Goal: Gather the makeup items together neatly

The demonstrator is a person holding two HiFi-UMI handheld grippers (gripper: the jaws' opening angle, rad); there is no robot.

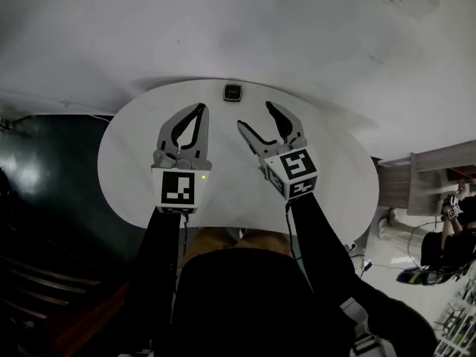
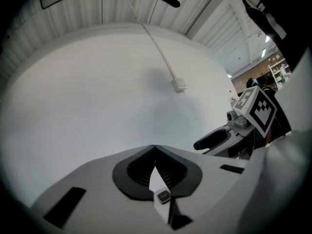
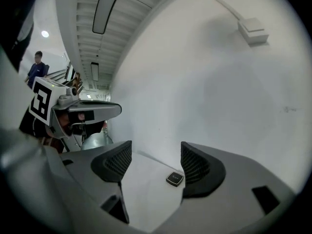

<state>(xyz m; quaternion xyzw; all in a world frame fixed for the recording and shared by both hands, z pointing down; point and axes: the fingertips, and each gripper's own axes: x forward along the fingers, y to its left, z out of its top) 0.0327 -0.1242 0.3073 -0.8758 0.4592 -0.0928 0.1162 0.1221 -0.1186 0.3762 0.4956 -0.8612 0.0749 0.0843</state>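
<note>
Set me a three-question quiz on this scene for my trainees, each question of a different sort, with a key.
1. True or false: the jaws of the left gripper stand wide apart.
2. Where does the small black case lie on the round table? A) near the far edge, B) at the near edge by the person, C) on top of a gripper.
3. Fill in the gap: the jaws of the right gripper are ____.

Key: 1 false, they are closed together; 2 A; 3 open.
</note>
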